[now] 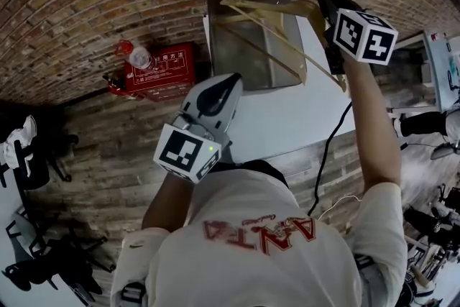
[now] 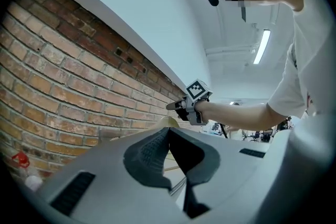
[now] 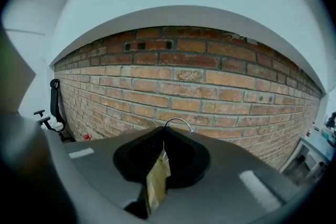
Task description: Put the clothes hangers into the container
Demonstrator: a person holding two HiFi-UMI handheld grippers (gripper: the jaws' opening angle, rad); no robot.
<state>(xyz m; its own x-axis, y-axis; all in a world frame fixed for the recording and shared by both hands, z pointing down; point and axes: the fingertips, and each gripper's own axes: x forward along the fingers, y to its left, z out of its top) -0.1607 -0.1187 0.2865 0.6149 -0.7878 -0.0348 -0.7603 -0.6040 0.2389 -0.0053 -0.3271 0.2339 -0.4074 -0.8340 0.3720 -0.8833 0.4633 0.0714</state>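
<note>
A wooden clothes hanger (image 1: 277, 36) with a metal hook (image 3: 177, 122) hangs over the clear grey container (image 1: 244, 65), which stands at the far end of the white table (image 1: 287, 122) against the brick wall. My right gripper (image 1: 321, 5) is shut on the hanger near its top; in the right gripper view the wooden piece (image 3: 156, 182) sits pinched between the jaws, at my right gripper (image 3: 161, 143). My left gripper (image 1: 231, 81) is shut and holds nothing, just short of the container's near side. The left gripper view shows that gripper (image 2: 168, 132) pointing level, with the right gripper's marker cube (image 2: 197, 90) ahead.
A red fire-equipment box (image 1: 165, 68) with a bottle (image 1: 140, 57) on it stands on the floor left of the table. Black chairs (image 1: 32, 169) are at the far left. A black cable (image 1: 325, 154) runs across the table's near right part.
</note>
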